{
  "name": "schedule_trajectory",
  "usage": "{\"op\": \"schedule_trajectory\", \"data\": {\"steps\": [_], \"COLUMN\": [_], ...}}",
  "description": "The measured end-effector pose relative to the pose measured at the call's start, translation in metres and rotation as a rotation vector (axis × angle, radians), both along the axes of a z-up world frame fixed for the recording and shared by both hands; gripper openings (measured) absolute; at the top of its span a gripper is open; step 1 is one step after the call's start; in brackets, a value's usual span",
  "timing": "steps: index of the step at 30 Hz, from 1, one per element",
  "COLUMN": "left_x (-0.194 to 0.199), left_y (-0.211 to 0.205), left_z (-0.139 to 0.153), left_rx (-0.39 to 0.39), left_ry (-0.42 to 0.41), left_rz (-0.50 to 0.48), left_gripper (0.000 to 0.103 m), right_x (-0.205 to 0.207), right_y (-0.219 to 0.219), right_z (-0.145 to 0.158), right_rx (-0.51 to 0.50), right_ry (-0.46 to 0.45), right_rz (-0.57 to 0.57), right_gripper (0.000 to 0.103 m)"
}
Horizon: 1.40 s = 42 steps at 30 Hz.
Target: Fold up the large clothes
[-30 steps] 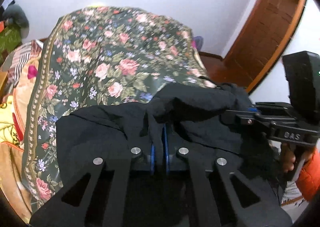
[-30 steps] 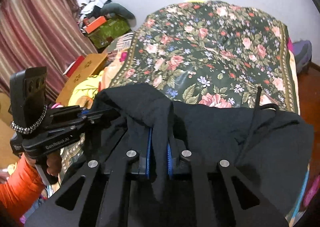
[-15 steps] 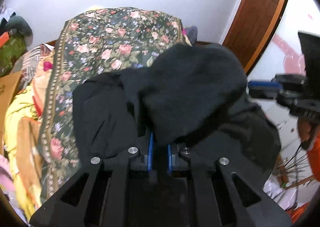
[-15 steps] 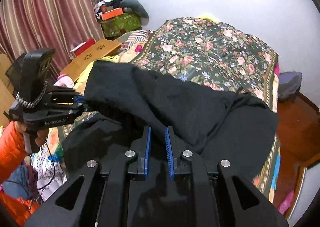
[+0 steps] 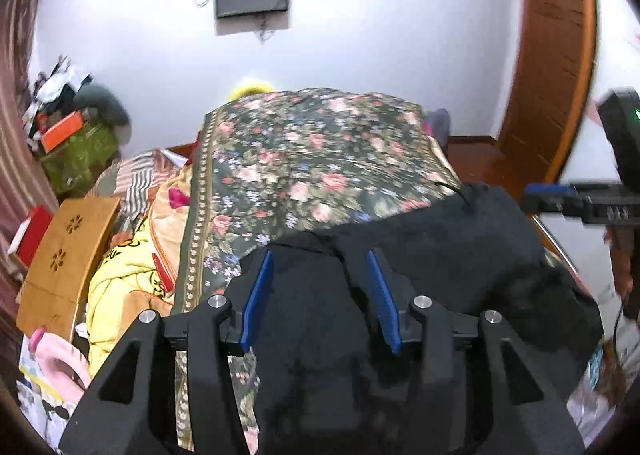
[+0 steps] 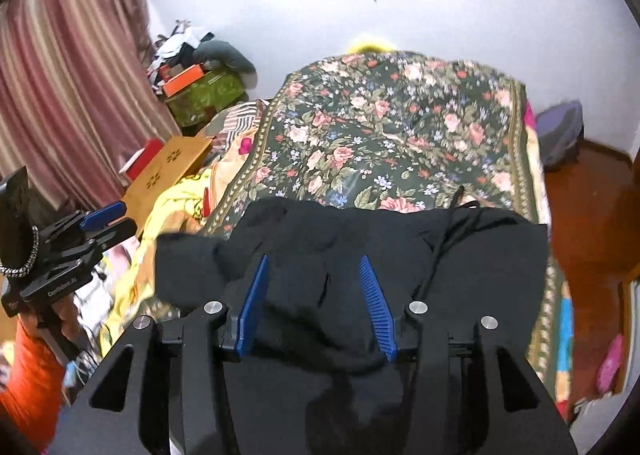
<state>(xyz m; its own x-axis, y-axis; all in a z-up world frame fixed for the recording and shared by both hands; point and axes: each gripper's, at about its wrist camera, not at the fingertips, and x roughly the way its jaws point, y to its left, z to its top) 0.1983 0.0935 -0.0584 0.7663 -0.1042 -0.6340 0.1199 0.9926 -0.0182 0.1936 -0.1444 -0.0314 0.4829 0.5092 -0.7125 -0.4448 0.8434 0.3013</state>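
Note:
A large black garment (image 5: 420,255) lies bunched on the near end of the floral bedspread (image 5: 312,151); in the right wrist view the garment (image 6: 380,239) shows a black drawstring at its right side. My left gripper (image 5: 318,291) is open, its blue pads spread apart over the black cloth. My right gripper (image 6: 314,299) is open too, above the cloth. The other gripper shows at the right edge of the left wrist view (image 5: 580,203) and at the left edge of the right wrist view (image 6: 72,243).
A wooden lap table (image 6: 168,171) and yellow bedding (image 5: 120,267) lie left of the bedspread. A cluttered green box (image 6: 204,91) stands by the curtain. A wooden door (image 5: 556,55) is at the right. A purple bag (image 6: 560,135) sits on the floor.
Both grippers were shut on the black garment and lifting it; now both are open and the garment has dropped onto the near end of the bed.

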Motion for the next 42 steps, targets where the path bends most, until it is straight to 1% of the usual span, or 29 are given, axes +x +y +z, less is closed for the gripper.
{"op": "schedule_trajectory", "data": {"steps": [3, 4, 7, 10, 13, 15, 18, 23, 26, 27, 29, 33, 37, 38, 40, 42], "left_x": [0.035, 0.040, 0.055, 0.049, 0.033, 0.023, 0.009, -0.017, -0.025, -0.029, -0.035, -0.039, -0.048, -0.050, -0.056, -0.064], "left_y": [0.010, 0.010, 0.002, -0.013, -0.027, -0.032, -0.040, -0.050, -0.055, -0.056, -0.053, -0.039, -0.012, -0.003, 0.017, 0.039], "left_z": [-0.010, -0.014, -0.029, -0.039, -0.044, -0.048, -0.060, -0.092, -0.114, -0.120, -0.124, -0.114, -0.100, -0.099, -0.101, -0.110], "left_rx": [-0.036, -0.048, -0.097, -0.126, -0.116, -0.112, -0.093, -0.061, -0.016, -0.011, -0.013, -0.040, -0.024, -0.020, -0.012, -0.015], "left_ry": [0.041, 0.055, 0.112, 0.141, 0.132, 0.138, 0.183, 0.250, 0.283, 0.292, 0.289, 0.288, 0.252, 0.253, 0.265, 0.296], "left_rz": [0.031, 0.030, -0.023, -0.092, -0.152, -0.171, -0.185, -0.194, -0.173, -0.162, -0.141, -0.090, -0.015, 0.008, 0.053, 0.102], "left_gripper": [0.047, 0.047, 0.047, 0.047, 0.048, 0.048, 0.048, 0.048, 0.048, 0.048, 0.048, 0.048, 0.048, 0.050, 0.052, 0.052], "right_x": [0.018, 0.020, 0.019, -0.001, -0.022, -0.031, -0.040, -0.059, -0.066, -0.069, -0.073, -0.081, -0.089, -0.092, -0.097, -0.100], "right_y": [0.008, 0.010, 0.018, 0.019, 0.017, 0.015, 0.006, -0.005, -0.008, -0.011, -0.015, -0.037, -0.072, -0.083, -0.102, -0.119], "right_z": [-0.016, -0.021, -0.040, -0.049, -0.053, -0.058, -0.068, -0.074, -0.075, -0.074, -0.070, -0.054, -0.041, -0.040, -0.042, -0.046], "right_rx": [0.016, 0.014, -0.013, -0.073, -0.128, -0.141, -0.135, -0.130, -0.130, -0.133, -0.138, -0.117, -0.105, -0.105, -0.125, -0.149], "right_ry": [0.070, 0.092, 0.144, 0.117, 0.085, 0.097, 0.128, 0.120, 0.121, 0.120, 0.116, 0.075, 0.044, 0.044, 0.051, 0.065], "right_rz": [-0.006, 0.001, 0.042, 0.096, 0.147, 0.159, 0.146, 0.107, 0.096, 0.086, 0.068, 0.014, -0.078, -0.105, -0.151, -0.193], "right_gripper": [0.044, 0.044, 0.044, 0.044, 0.044, 0.044, 0.044, 0.044, 0.044, 0.044, 0.044, 0.044, 0.044, 0.044, 0.044, 0.044]}}
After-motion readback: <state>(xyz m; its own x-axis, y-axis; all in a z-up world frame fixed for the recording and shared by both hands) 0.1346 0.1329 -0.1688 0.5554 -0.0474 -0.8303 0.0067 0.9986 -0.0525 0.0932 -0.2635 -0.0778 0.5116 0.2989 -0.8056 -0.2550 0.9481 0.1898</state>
